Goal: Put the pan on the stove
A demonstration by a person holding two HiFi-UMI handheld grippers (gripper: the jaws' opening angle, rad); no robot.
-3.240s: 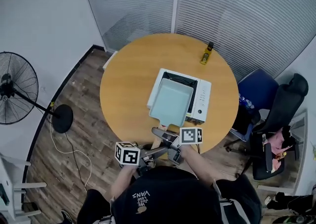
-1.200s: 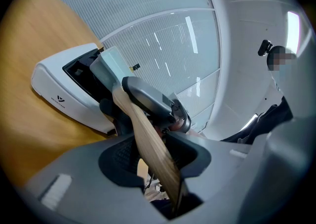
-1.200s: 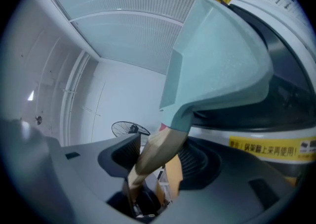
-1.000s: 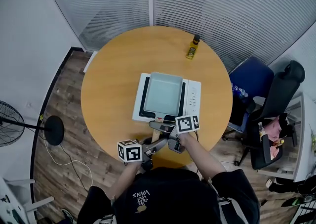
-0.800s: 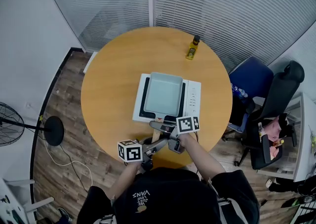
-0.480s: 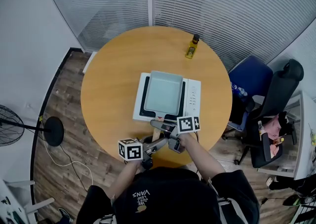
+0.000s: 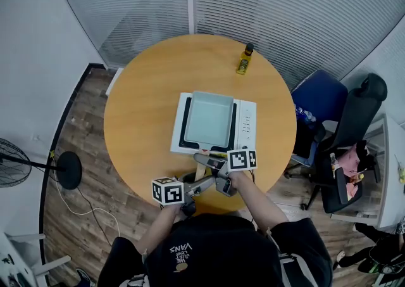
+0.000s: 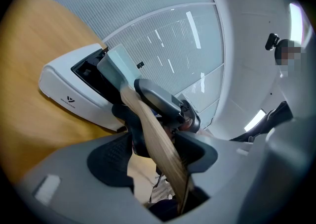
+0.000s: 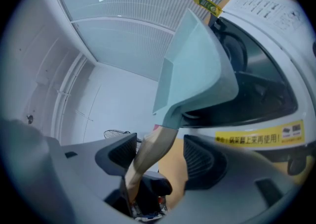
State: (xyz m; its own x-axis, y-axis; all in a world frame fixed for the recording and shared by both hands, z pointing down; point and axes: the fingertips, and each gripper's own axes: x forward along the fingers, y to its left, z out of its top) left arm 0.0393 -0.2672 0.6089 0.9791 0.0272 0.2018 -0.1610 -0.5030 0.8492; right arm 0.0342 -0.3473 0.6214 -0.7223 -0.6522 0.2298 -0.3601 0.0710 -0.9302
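Head view: pan [image 7: 209,119] rests on stove [image 7: 247,128]; my L tongs [image 8: 154,154] & R tongs [image 9: 160,158] just opened off handle [image 7: 201,166], so task looks done.

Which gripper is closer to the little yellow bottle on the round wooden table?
Right. The right gripper is at the white stove's near edge, opposite the yellow bottle; the left gripper is farther back, toward the person.

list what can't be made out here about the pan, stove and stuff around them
Cooking surface of the stove: head view, covered by the pan.
Print on the button panel: head view, too small to read.
Label of the bottle: head view, too small.
Part of the floor fan: head view, cut off by the left edge.
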